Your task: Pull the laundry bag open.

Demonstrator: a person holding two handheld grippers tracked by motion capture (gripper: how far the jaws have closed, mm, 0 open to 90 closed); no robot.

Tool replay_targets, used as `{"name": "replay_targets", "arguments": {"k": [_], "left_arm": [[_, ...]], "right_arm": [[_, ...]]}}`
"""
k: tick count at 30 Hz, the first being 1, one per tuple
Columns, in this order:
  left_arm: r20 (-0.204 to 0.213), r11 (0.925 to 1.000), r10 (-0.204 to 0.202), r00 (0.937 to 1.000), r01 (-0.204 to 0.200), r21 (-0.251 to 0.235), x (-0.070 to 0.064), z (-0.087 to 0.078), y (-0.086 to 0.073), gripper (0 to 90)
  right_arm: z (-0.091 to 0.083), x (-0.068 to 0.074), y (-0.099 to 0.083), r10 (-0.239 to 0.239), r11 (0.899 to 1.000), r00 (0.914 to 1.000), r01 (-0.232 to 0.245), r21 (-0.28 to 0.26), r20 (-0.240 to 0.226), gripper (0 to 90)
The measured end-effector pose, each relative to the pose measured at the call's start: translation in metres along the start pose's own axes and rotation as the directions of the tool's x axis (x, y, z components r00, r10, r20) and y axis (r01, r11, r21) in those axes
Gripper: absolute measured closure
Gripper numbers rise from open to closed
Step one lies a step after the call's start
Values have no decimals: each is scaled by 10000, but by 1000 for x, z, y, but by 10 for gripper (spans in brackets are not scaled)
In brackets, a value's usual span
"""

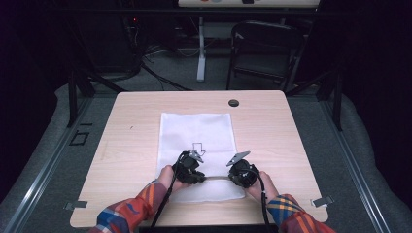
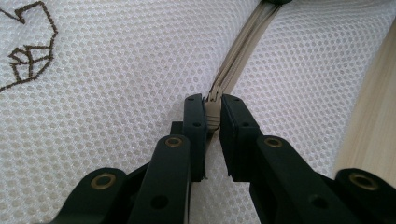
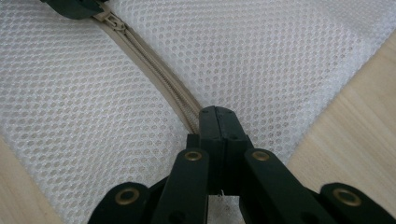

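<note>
A white mesh bag (image 1: 197, 131) lies flat on the wooden table (image 1: 131, 136), with a beige zipper (image 1: 216, 178) running across its near end. My left gripper (image 1: 202, 178) points right along the zipper. Its jaws (image 2: 213, 109) are shut on the beige zipper pull (image 2: 213, 116). My right gripper (image 1: 231, 177) faces it from the right. In the right gripper view, that gripper (image 3: 217, 119) is shut on the zipper's end, where the zipper teeth (image 3: 159, 77) run under its jaws. The slider (image 3: 112, 21) sits beside the left gripper at the top left.
A brown outline logo (image 1: 198, 148) is printed mid-bag. A round cable hole (image 1: 233, 103) sits near the table's far edge. Behind the table stand a black folding chair (image 1: 265, 48) and a white desk leg (image 1: 201, 48). Bare wood flanks the bag on both sides.
</note>
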State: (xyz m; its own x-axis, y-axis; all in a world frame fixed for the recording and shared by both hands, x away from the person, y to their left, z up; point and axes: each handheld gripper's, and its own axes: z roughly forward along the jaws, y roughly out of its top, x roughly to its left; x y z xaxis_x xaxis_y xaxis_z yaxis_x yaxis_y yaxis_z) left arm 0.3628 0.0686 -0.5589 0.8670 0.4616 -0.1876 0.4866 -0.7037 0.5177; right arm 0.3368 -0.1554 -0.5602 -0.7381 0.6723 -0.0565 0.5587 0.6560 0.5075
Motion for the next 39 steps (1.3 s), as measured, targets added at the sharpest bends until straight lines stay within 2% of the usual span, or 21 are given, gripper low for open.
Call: {"name": "replay_targets", "arguments": {"k": [19,22,39], "left_arm": [[-80,9997,-197,9998,198,163,6,-9,-8,808],[-102,9996,-260,9996,262,114,7,-10,-10,807],[-182,9996,-208,9996,212,209,7,-16,-14,806]], "right_arm": [[-1,-2,0,72,9999,10000,-72,105,-8,900],[0,-1,-1,195,9998,9998,-195,-44,-24,900],[-1,-2,-1,131,9999,9999,-131,71,-36,900]]}}
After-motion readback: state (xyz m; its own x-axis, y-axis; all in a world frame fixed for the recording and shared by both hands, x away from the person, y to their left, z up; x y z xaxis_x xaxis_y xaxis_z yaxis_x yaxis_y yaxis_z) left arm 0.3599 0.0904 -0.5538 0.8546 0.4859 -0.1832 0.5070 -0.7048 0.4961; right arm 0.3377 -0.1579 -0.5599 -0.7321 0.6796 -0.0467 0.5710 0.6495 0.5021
